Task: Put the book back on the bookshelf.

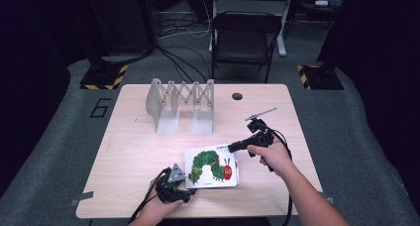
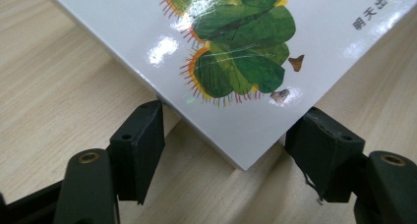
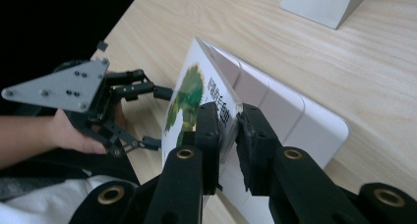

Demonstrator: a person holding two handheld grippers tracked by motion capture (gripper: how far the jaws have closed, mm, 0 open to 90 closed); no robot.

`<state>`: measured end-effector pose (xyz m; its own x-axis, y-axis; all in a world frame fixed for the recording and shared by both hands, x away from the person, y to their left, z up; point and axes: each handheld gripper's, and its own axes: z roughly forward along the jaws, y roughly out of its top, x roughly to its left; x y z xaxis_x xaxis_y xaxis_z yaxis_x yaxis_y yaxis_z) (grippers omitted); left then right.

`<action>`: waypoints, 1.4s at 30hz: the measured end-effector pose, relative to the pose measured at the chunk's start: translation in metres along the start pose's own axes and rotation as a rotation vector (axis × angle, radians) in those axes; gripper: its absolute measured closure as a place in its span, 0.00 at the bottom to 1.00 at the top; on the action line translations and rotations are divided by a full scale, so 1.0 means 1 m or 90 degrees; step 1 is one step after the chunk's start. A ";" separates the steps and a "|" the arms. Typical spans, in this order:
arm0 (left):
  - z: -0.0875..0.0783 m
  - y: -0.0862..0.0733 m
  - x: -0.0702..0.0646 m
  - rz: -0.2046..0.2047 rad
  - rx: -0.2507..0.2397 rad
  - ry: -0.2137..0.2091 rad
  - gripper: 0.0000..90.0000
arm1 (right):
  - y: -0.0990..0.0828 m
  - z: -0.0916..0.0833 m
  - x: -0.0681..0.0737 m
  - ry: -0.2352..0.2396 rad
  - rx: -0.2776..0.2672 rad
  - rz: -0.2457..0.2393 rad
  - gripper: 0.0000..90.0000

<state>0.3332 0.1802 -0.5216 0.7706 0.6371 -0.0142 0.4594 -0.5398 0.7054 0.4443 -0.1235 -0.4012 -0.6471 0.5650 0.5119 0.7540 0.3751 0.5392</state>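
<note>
A: Step in hand?

B: Opening the book [image 1: 212, 166], low centre of the high view, on the surface [image 1: 138, 151]. Right gripper [image 3: 227, 135] has its fingers clamped on the front cover, lifted clear of the pages. Left gripper [image 2: 223, 145] fingers are apart, straddling a corner, seemingly bracing it.

A: Next?

B: Probably swing the cover over. The rack [image 1: 182, 106], upper centre, holds nothing.

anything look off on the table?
Only the book: its front cover is lifted off the thick pages, pinched by the right gripper, while the left gripper straddles a corner. The metal rack stands upright.
</note>
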 end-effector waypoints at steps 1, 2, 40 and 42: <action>0.000 0.000 0.000 0.000 0.000 0.000 0.35 | 0.000 0.000 0.000 0.000 0.000 0.000 0.89; 0.001 0.000 -0.001 -0.002 -0.007 0.000 0.35 | 0.001 -0.001 0.000 0.004 0.017 -0.019 0.91; -0.010 0.002 0.014 -0.013 -0.032 -0.086 0.47 | -0.003 -0.015 0.013 0.059 0.139 -0.300 0.95; -0.012 0.002 0.017 -0.020 -0.037 -0.090 0.47 | -0.004 -0.014 0.014 0.049 0.130 -0.309 0.95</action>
<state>0.3424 0.1964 -0.5118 0.8122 0.5678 -0.1336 0.4611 -0.4848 0.7432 0.4309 -0.1275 -0.3868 -0.9279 0.2376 0.2873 0.3668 0.7200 0.5891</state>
